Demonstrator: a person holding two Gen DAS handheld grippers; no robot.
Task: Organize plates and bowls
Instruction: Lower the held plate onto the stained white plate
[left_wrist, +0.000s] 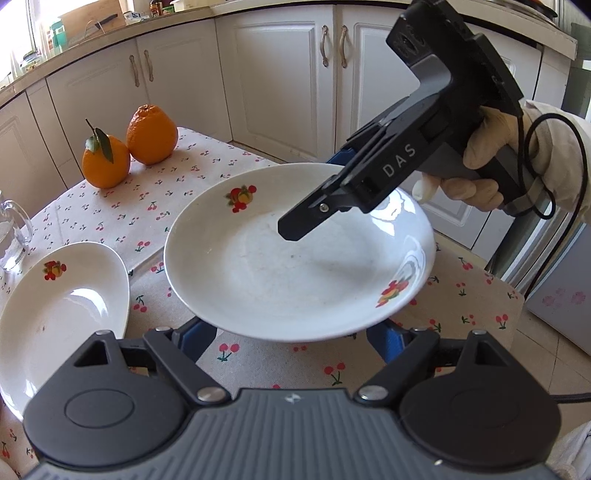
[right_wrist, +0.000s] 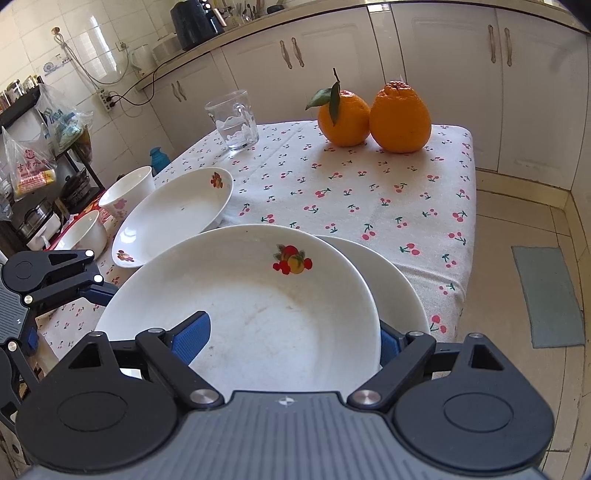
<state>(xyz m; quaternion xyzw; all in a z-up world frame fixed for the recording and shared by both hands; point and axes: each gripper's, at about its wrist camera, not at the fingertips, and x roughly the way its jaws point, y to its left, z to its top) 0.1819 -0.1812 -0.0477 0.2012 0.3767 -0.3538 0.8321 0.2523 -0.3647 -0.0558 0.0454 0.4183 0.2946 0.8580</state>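
Right tool (right_wrist: 295, 339): pads astride near rim of raised plate (right_wrist: 258, 295), apparently gripping it.
Left tool (left_wrist: 291, 341): spread wide beneath, empty.
Advice: keep plate level, centre over lower plate (right_wrist: 399, 280) on tabletop (right_wrist: 369, 184).

The table (right_wrist: 424, 206) is covered by a white cloth (right_wrist: 332, 177) printed with red cherries. Two oranges (right_wrist: 373, 116) stand touching each other near the far edge; the left one carries a stem and leaf. A glass mug (right_wrist: 234, 120) holding some water stands to their left, well apart. An oval dish (right_wrist: 173, 218) with fruit decals rests on the cloth nearer the left side. Two white bowls (right_wrist: 110, 210) sit just beyond that dish, at the table's left edge.
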